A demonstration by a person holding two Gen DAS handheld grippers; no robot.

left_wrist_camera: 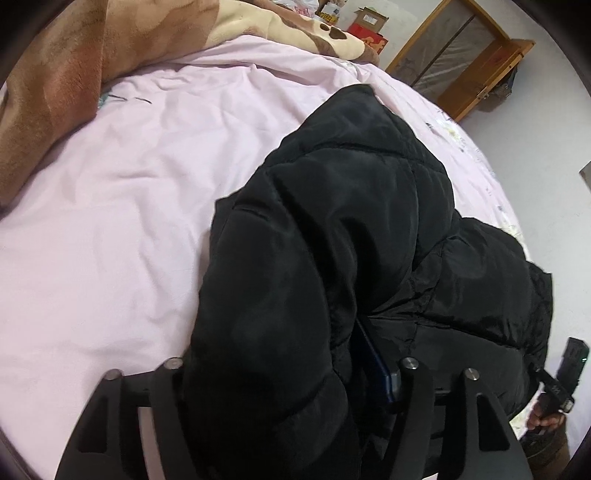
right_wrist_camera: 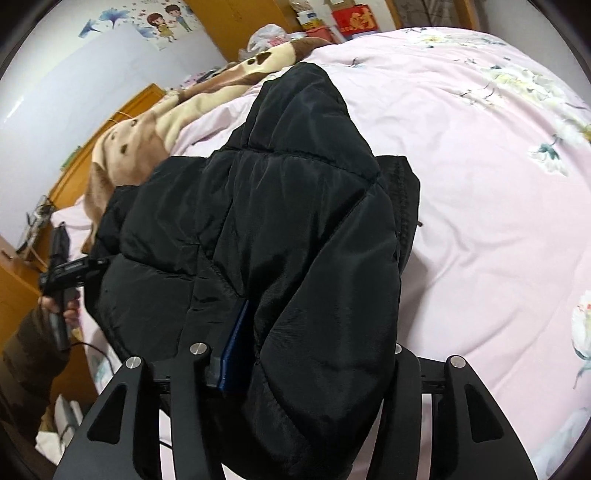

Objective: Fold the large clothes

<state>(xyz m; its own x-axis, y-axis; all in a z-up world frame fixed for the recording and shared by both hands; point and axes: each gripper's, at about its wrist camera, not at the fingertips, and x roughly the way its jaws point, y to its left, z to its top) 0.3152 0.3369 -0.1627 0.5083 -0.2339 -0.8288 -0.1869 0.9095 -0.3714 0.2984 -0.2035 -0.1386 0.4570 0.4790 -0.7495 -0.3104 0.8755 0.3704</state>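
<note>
Left wrist: left hand-held gripper (left_wrist_camera: 288, 369) angled down, straddling black jacket (left_wrist_camera: 351, 221).

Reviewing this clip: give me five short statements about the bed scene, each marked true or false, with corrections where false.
1. A black quilted puffer jacket lies on the pale pink floral bed cover. True.
2. The jacket is spread flat with both sleeves stretched outward. False: it is bunched into a folded heap.
3. A brown and cream plush blanket lies on the bed beyond the jacket. True.
4. The red box with gold lettering sits on top of the jacket. False: it stands beyond the bed's far edge.
5. Jacket fabric lies between the left claw's fingers. True.
</note>
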